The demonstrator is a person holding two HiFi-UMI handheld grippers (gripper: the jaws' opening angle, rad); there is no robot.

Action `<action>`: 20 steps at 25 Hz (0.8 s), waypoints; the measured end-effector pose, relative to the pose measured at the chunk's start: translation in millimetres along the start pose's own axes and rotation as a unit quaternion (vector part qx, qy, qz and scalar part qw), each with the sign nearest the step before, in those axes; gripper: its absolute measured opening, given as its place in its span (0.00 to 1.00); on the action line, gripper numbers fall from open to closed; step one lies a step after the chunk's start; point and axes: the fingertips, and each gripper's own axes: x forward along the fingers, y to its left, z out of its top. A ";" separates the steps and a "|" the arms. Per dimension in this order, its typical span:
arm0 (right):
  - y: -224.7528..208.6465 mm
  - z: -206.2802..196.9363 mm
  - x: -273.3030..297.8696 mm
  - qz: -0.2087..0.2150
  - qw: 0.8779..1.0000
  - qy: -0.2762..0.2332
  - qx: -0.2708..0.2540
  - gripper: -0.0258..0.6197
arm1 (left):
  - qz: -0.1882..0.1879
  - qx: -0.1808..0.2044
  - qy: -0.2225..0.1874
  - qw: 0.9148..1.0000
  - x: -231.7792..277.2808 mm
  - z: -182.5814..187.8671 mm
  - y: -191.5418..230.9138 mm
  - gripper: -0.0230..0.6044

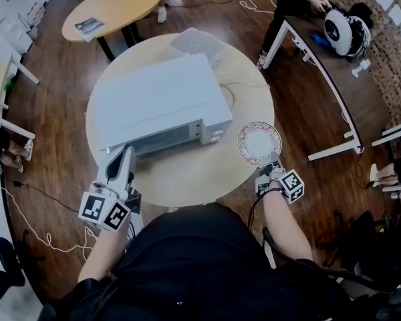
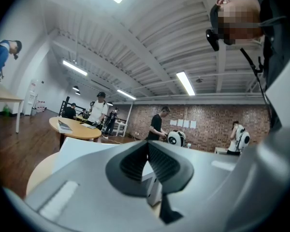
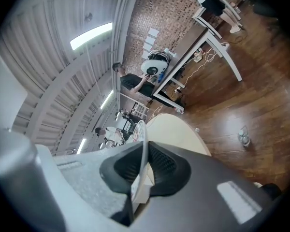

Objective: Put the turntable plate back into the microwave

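Note:
A white microwave [image 1: 154,99] stands on the round beige table [image 1: 207,179], its door facing me and closed. The turntable plate [image 1: 259,142], glass with a patterned rim, hangs just above the table to the right of the microwave, and my right gripper [image 1: 274,162] is shut on its near rim. In the right gripper view the plate [image 3: 144,141] shows edge-on between the pads. My left gripper [image 1: 125,154] is at the microwave's front left corner. In the left gripper view its pads meet at the tip, with nothing between them, and the microwave [image 2: 87,151] lies just ahead.
A white flat device [image 1: 197,43] lies behind the microwave. A second round table [image 1: 113,9] stands at the back left. A long desk [image 1: 321,65] with a person at it runs along the right. Cables trail on the wooden floor.

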 end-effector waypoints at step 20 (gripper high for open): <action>4.3 -28.5 -18.6 -0.005 1.000 0.021 0.004 0.07 | -0.009 -0.004 0.014 1.000 -9.9 -15.0 6.9 0.04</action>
